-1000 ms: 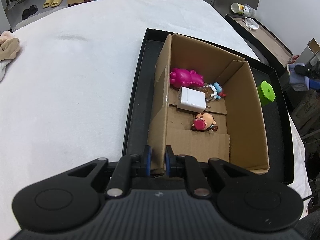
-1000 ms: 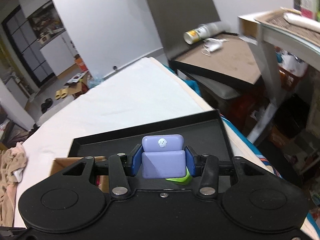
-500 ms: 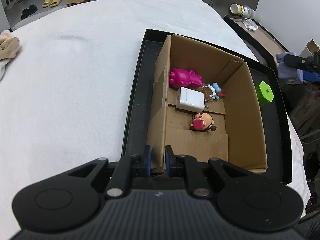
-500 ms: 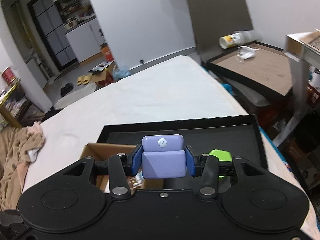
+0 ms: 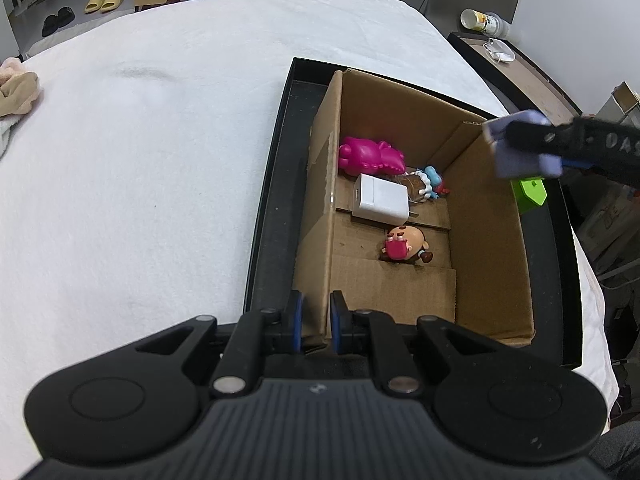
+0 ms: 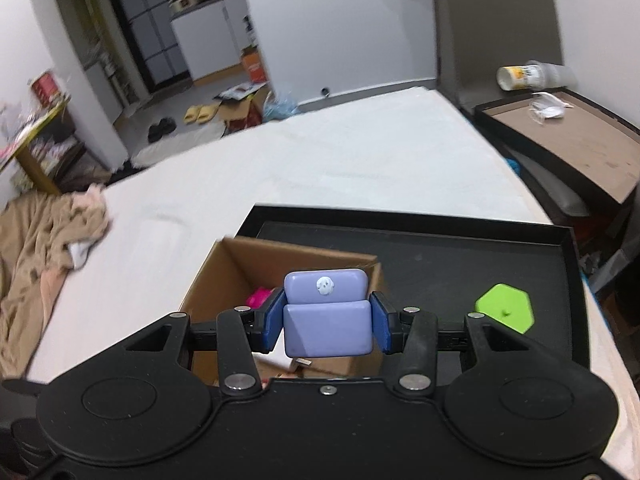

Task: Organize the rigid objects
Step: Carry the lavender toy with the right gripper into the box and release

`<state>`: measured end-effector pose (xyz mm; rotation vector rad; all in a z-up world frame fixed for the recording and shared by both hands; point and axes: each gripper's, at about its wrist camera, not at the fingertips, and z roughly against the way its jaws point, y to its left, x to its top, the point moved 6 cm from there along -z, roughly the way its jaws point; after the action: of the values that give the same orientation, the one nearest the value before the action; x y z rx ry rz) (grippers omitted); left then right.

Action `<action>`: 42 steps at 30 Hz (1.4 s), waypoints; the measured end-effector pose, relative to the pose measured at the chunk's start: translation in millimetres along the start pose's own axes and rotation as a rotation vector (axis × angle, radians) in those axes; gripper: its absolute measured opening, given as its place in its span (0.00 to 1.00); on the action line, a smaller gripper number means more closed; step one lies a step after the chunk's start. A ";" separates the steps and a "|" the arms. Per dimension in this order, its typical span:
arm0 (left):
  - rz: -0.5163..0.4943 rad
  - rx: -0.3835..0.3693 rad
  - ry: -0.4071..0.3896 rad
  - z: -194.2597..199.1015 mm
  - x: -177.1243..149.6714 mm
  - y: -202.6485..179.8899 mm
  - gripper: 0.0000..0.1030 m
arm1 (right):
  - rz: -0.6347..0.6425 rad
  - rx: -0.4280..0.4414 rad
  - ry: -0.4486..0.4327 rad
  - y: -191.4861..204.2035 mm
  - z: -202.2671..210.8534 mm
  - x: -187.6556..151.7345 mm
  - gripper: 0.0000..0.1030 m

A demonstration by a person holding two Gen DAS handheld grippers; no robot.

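Observation:
An open cardboard box (image 5: 492, 248) stands in a black tray (image 5: 276, 208) on a white cloth. Inside it lie a pink toy (image 5: 368, 156), a white charger (image 5: 380, 202), a blue-and-white toy (image 5: 432, 180) and a small round-headed figure (image 5: 404, 242). My left gripper (image 5: 317, 320) is shut on the box's near left wall. My right gripper (image 6: 326, 322) is shut on a lavender case (image 6: 326, 312) with a small skull mark. That lavender case (image 5: 520, 148) hangs over the box's far right corner. A green hexagonal piece (image 6: 504, 308) lies in the tray to the right of the box.
A beige cloth (image 6: 52, 232) is bunched at the left edge of the white surface (image 5: 140, 160). A low brown table (image 6: 580, 144) with a tipped cup (image 6: 532, 74) stands beyond the tray on the right. Boxes and slippers lie on the floor behind.
My right gripper has carried the lavender case leftward from the tray's right side to the box's edge and come into the left wrist view. The left gripper has kept still on the box wall.

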<state>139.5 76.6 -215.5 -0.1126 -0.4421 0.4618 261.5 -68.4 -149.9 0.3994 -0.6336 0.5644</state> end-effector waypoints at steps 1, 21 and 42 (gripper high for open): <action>0.000 -0.001 0.000 0.1 -0.1 -0.1 0.13 | 0.011 0.002 0.008 3.9 -1.5 -2.1 0.43; -0.001 0.003 0.002 -0.5 0.3 -0.2 0.13 | -0.101 -0.020 -0.045 -39.7 21.6 11.3 0.62; -0.005 0.012 -0.001 -0.1 -0.8 -0.7 0.13 | -0.257 -0.126 -0.061 -111.0 17.0 3.6 0.62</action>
<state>139.2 75.7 -215.7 -0.0998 -0.4406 0.4599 323.3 -162.1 -154.7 0.3733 -0.6612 0.2669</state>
